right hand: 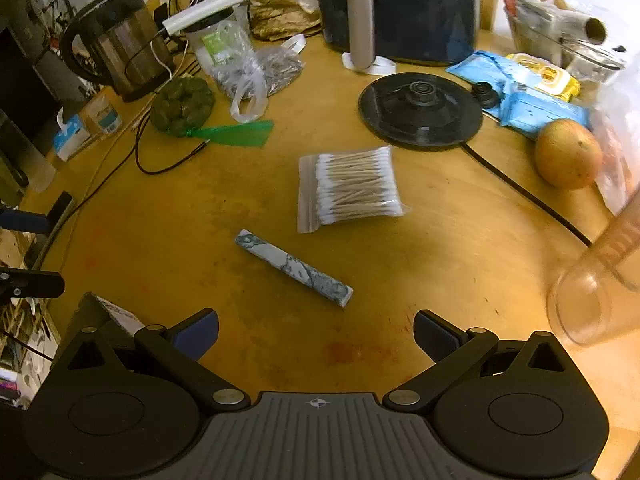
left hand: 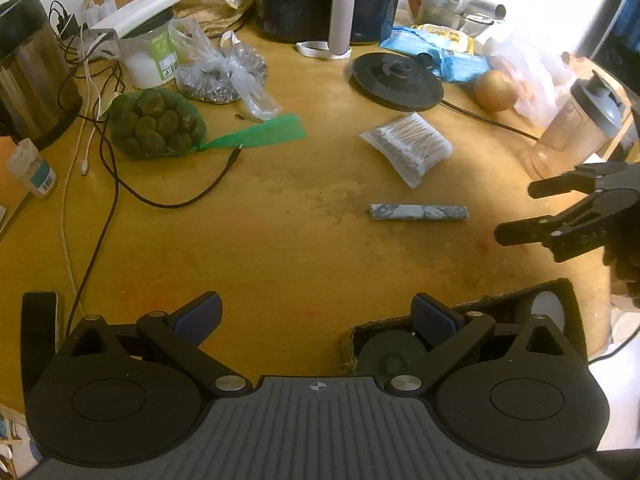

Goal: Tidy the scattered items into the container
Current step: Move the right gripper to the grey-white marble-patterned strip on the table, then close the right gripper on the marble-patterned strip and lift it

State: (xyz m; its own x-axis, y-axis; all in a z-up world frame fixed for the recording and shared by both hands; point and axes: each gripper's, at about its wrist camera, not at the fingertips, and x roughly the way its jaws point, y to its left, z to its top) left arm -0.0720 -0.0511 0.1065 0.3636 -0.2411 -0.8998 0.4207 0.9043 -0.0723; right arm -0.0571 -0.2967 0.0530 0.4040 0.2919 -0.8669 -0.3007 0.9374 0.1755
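Left wrist view: the left gripper [left hand: 316, 312] hangs over the wooden table [left hand: 280, 240] with its jaws spread wide and nothing between them. The marbled stick [left hand: 418, 213] serves as landmark. A broad bare stretch of tabletop lies between it and the left gripper. The bag of cotton swabs [left hand: 408, 146] lies just beyond the stick, apart from it. Right of the stick, the right gripper [left hand: 516, 210] comes in from the frame edge, its fingers parted and empty. Nearer the camera than the stick, at the table's near edge, sits the cardboard box [left hand: 568, 300]; inside it are a dark round object and a white rounded one, partly hidden behind the gripper's right finger. Far left of the stick lies a green net bag [left hand: 156, 126] of dark round items.

Right wrist view: the right gripper [right hand: 316, 330] is wide open, holding nothing, just short of the stick [right hand: 294, 267], which lies diagonally on bare wood. The swab bag [right hand: 352, 188] rests just beyond it, not touching. The kettle base [right hand: 420, 110] sits farther back. Right of the stick, a clear shaker bottle [right hand: 596, 288] stands by the table's edge; I cannot tell its contents.
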